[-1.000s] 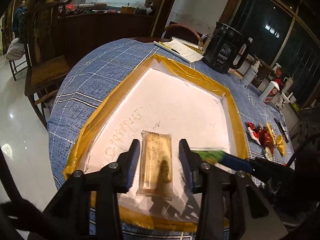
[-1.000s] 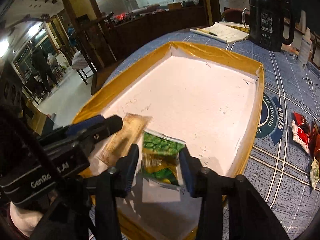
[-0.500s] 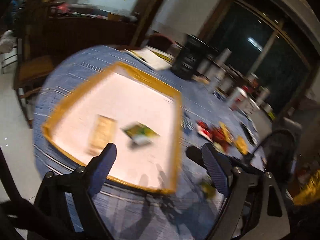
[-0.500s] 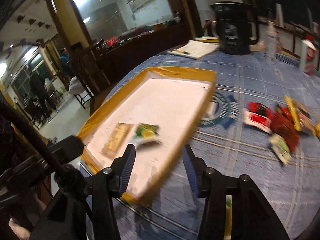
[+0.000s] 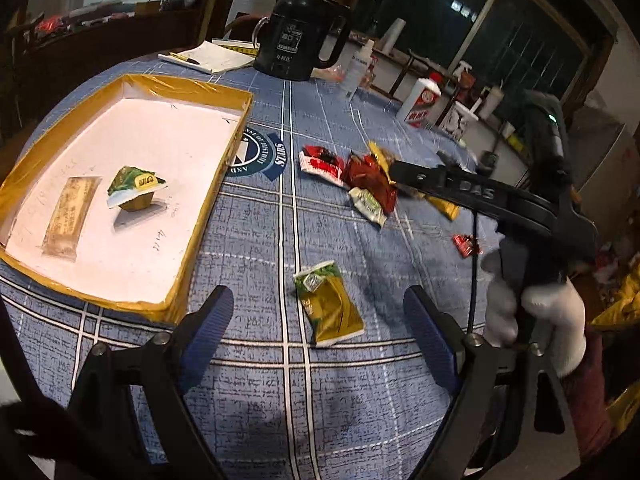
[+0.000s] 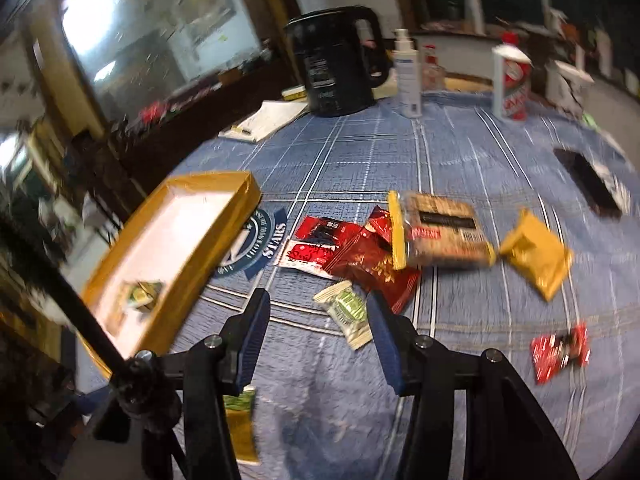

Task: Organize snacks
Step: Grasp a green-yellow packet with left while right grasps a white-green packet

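A gold-rimmed white tray [image 5: 224, 152] holds a tan packet [image 5: 70, 216] and a green packet [image 5: 134, 188]. My left gripper [image 5: 318, 294] hangs open wide over a green-gold packet [image 5: 328, 308] that lies flat on the blue cloth, untouched. My right gripper [image 6: 318, 304] is over the cloth with its jaws opening; a small green-white packet [image 6: 346, 312] lies on the table just beyond its fingers and is not gripped. Behind it sits a pile of loose snacks: red packets [image 6: 320, 240], a tan cracker pack [image 6: 440, 236] and a yellow packet [image 6: 536, 256].
A black jug [image 5: 296, 36] and a notepad [image 5: 208, 58] stand at the back. A spray bottle [image 6: 408, 76], a red-and-white bottle [image 6: 512, 80] and a black phone [image 6: 592, 184] are toward the right. A small red packet [image 6: 560, 352] lies apart. A white-gloved hand [image 5: 536, 320] holds the right tool.
Both grippers let go of their packets in the tray and swung right, off the tray to above the loose snacks on the cloth. The left jaws opened wide; the right ones widened a little.
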`<state>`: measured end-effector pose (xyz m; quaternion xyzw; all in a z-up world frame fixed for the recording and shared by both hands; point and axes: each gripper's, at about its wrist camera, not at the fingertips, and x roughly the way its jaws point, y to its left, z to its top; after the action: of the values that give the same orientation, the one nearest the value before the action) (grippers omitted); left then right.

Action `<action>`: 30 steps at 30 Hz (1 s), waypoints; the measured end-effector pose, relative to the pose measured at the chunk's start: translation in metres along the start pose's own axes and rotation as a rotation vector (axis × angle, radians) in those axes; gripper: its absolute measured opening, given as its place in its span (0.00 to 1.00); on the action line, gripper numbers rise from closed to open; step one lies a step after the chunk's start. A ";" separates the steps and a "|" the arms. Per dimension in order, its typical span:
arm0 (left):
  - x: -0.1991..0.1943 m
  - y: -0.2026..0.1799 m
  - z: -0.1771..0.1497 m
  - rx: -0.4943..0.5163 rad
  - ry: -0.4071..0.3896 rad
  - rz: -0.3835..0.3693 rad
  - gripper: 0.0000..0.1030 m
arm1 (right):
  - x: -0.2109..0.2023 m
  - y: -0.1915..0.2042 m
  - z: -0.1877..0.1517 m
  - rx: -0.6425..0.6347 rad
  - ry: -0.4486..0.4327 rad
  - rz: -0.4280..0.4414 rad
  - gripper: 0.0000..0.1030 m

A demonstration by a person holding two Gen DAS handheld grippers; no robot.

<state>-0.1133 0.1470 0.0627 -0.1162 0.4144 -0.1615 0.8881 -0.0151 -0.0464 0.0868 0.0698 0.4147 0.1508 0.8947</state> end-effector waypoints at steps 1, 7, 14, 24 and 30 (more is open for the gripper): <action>-0.001 -0.002 -0.003 0.012 -0.005 0.018 0.81 | 0.005 0.000 -0.001 -0.029 0.006 -0.009 0.50; 0.019 -0.007 -0.010 0.040 0.048 0.036 0.47 | 0.043 -0.013 -0.013 -0.073 0.084 -0.009 0.48; 0.047 -0.018 -0.003 0.078 0.071 0.080 0.54 | 0.067 -0.013 -0.015 -0.081 0.092 -0.041 0.48; 0.073 -0.031 -0.008 0.176 0.089 0.158 0.45 | 0.066 -0.008 -0.019 -0.105 0.069 -0.050 0.24; 0.064 -0.032 -0.012 0.187 0.061 0.125 0.36 | 0.058 -0.013 -0.023 -0.055 0.068 -0.012 0.22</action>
<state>-0.0896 0.0926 0.0214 -0.0017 0.4310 -0.1473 0.8903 0.0057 -0.0397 0.0265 0.0373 0.4409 0.1591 0.8825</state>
